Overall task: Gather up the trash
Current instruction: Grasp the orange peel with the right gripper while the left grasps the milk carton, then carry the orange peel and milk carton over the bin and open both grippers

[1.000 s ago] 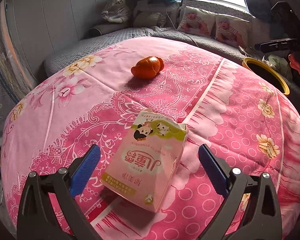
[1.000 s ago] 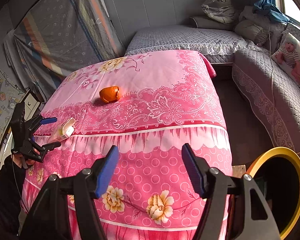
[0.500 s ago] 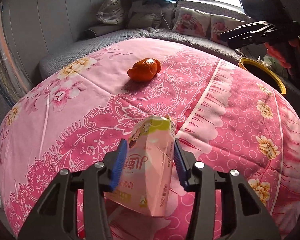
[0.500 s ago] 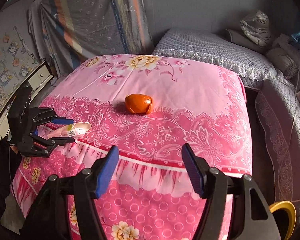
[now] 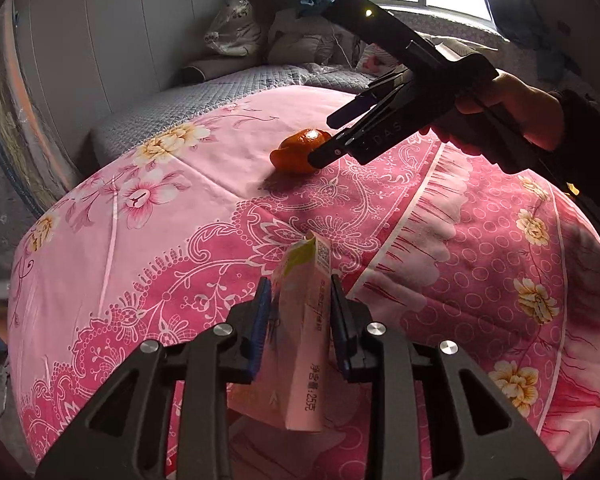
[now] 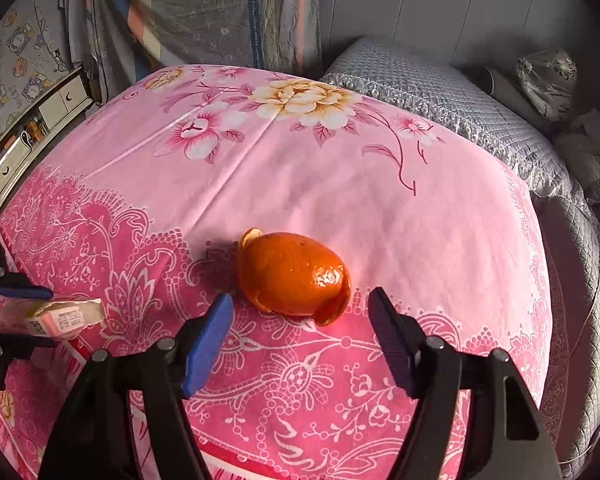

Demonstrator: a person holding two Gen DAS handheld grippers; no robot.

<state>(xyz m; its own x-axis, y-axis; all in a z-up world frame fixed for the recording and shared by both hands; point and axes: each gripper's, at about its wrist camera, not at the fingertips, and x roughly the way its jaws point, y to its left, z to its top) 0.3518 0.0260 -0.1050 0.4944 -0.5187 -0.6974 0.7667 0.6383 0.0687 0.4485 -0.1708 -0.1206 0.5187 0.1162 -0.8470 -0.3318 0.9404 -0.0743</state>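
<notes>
A pink and green tissue pack (image 5: pixel 304 332) is squeezed flat between the blue pads of my left gripper (image 5: pixel 298 312), which is shut on it just above the pink flowered cloth (image 5: pixel 148 248). From the right wrist view the same pack (image 6: pixel 56 316) shows at the left edge in that gripper (image 6: pixel 20 316). An orange peel (image 6: pixel 292 274) lies mid-cloth. My right gripper (image 6: pixel 300 332) hovers just short of it, jaws opening, nothing between them. In the left wrist view that right gripper (image 5: pixel 328 136) reaches in from the right, tips beside the orange peel (image 5: pixel 300 154).
A grey quilted sofa (image 6: pixel 440 92) wraps the far side, with a wrapped bundle (image 5: pixel 230 34) and cushions on it. A curtain (image 6: pixel 204 12) and a low cabinet (image 6: pixel 32 120) stand at the left. A person's hand (image 5: pixel 504 108) holds the right gripper.
My left gripper closed on the tissue pack and squeezed it narrow. My right gripper swept from the cloth's edge near the yellow-rimmed bin to just before the orange peel.
</notes>
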